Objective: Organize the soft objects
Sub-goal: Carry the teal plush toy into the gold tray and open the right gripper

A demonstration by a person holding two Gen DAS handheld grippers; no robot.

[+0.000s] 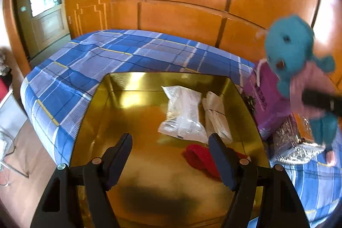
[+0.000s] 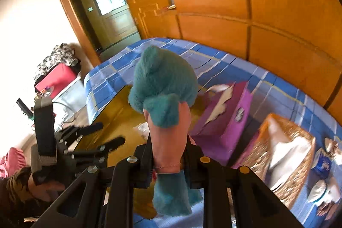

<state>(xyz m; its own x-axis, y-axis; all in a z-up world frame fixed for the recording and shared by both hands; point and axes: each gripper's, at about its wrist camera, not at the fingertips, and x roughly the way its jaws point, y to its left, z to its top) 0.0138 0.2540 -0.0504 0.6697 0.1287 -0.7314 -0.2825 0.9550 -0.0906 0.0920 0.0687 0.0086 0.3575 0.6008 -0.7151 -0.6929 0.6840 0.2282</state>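
You are gripping the teddy bear [image 2: 162, 87] by its pink shirt in the right gripper [image 2: 168, 155], beside the gold box [image 1: 119, 87]; the left gripper [image 1: 171, 157] is hanging open over it. Releasing early is risking a drop onto the bed [image 1: 85, 57].

room over the gold box, clutter to the right

the gold box [image 1: 119, 87] lies open-topped straight under the left gripper [image 1: 171, 155], whose jaws stand apart with nothing between them. its near and left floor is bare, so a gripper could drop in there. farther in, a clear bag [image 1: 183, 114] and a white packet [image 1: 218, 119] fill the far right part, and a red cloth [image 1: 198, 157] lies just beside the right finger. right of the box, a purple box [image 1: 267, 99] stands close against its wall, with a glittery box [image 1: 292, 142] beyond. the teal plush [image 2: 164, 82], clamped in the right gripper [image 2: 168, 155], hangs over that clutter. the plaid bed [image 1: 106, 52] ahead and left of the box is clear.
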